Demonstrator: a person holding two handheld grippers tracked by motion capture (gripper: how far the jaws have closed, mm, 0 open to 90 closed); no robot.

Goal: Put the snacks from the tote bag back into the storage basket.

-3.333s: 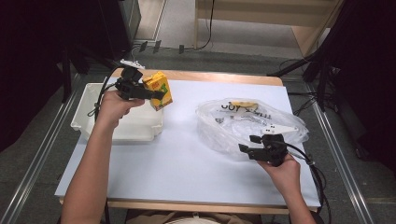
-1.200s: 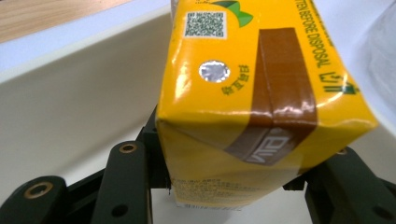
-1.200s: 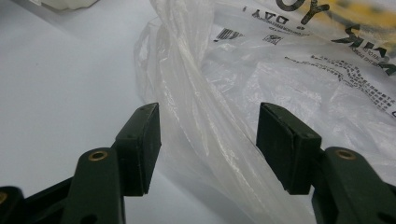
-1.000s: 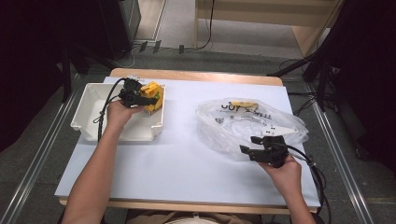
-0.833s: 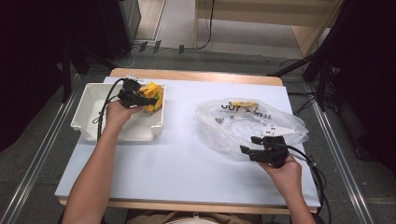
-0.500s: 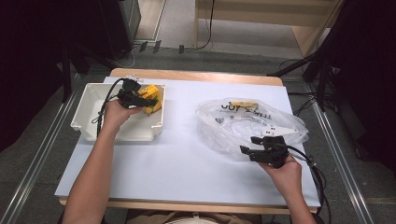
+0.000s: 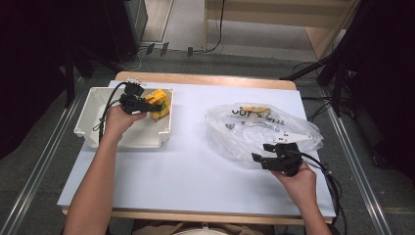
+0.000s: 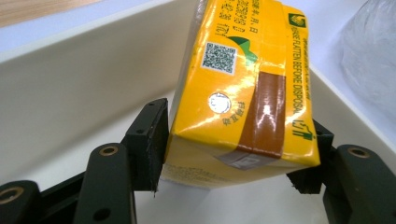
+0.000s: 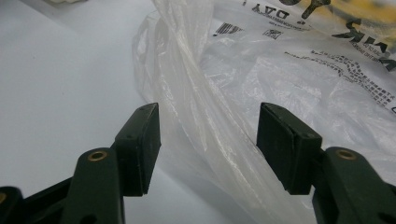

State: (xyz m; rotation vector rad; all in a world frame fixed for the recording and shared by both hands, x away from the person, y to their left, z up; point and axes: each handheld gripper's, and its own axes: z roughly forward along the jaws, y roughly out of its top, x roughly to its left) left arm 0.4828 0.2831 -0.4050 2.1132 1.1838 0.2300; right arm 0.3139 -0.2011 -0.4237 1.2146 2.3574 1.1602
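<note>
Yellow carton (image 8: pixel 243 88), lowered into bin (image 7: pixel 98 98) (claw (image 8: pixel 233 163) opening)

Count on table: one yellow carton (image 7: pixel 159 102), one white tray (image 7: pixel 98 135), one clear plastic bag (image 7: pixel 254 131). Grippers: two, left gripper (image 7: pixel 147 105) and right gripper (image 7: pixel 260 159)

2 black tools (image 7: pixel 147 104), trailing cables
</note>
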